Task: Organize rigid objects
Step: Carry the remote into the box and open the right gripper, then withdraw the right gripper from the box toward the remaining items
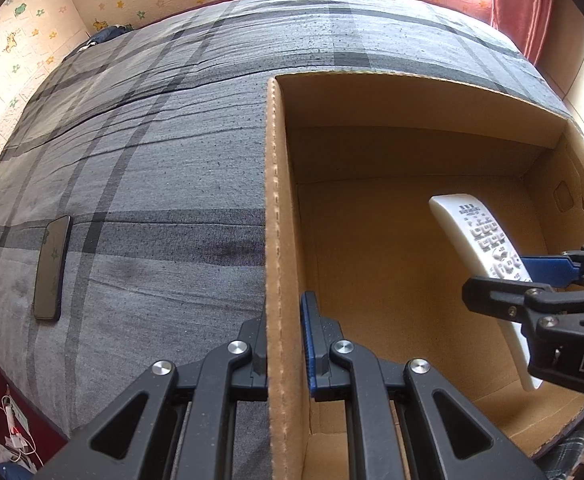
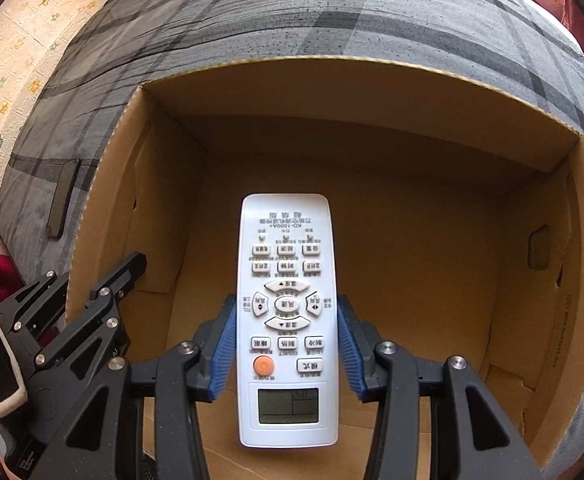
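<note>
With the left gripper (image 1: 284, 360) clamped on the cardboard box (image 1: 280, 208) wall to steady it, the remote (image 2: 288, 320), pinched in the right gripper (image 2: 288, 344) w/ its tip inside the box, should be lowered flat onto the floor before release.

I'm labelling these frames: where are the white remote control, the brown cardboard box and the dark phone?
white remote control (image 2: 287, 316): right wrist view, button face.
brown cardboard box (image 1: 282, 208): left wrist view, left wall's rim.
dark phone (image 1: 52, 268): left wrist view, screen middle.
</note>
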`<state>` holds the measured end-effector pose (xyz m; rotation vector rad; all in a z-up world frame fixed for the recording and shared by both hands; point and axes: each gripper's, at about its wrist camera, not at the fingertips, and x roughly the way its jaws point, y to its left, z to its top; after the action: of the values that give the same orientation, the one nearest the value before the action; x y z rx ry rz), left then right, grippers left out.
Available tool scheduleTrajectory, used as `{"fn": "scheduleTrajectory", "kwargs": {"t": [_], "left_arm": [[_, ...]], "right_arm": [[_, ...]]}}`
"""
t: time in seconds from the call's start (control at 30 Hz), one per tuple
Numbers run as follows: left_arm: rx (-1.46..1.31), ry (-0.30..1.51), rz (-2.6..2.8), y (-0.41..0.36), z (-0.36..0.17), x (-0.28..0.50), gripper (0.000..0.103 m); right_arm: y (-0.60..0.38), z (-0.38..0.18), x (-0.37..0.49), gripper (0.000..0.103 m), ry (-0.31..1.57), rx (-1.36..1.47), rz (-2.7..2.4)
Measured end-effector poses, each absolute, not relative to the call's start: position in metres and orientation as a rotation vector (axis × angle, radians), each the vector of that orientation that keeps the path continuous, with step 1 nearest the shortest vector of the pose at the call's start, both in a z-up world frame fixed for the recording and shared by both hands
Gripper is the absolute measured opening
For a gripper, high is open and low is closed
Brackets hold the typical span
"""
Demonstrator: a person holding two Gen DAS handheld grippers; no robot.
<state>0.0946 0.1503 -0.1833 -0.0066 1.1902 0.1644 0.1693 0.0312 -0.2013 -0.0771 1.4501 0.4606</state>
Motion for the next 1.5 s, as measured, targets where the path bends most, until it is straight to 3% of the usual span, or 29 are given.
{"fn": "scheduleTrajectory", "kwargs": {"t": [0.43,0.53,0.6,0.67,1.5], "left_arm": [[-0.003,1.202,0.169,0.149,-0.185,0.096,0.012],[-0.002,1.200,0.170,0.148,-0.186,0.096,0.013],[-0.003,1.201,0.171,0.148,-0.186,0.096,0.013],[-0.003,1.202,0.172,0.148,-0.186,0.097,0.012],[-0.002,1.204,0.172,0.149,-0.187,0.097,0.013]], "right_arm": [[0.028,-0.217,0.174,0.052,1.500,-0.021,0.458],[0.024,-0.214,0.176,0.073,1.475,-0.027,0.428],[0.022,-0.211,0.177,0.093,1.454,-0.039,0.406],[0.019,-0.207,0.177,0.100,1.432,-0.041,0.398],[-0.048,-0.106,0.162,0.103,1.240,0.012,0.357]]}}
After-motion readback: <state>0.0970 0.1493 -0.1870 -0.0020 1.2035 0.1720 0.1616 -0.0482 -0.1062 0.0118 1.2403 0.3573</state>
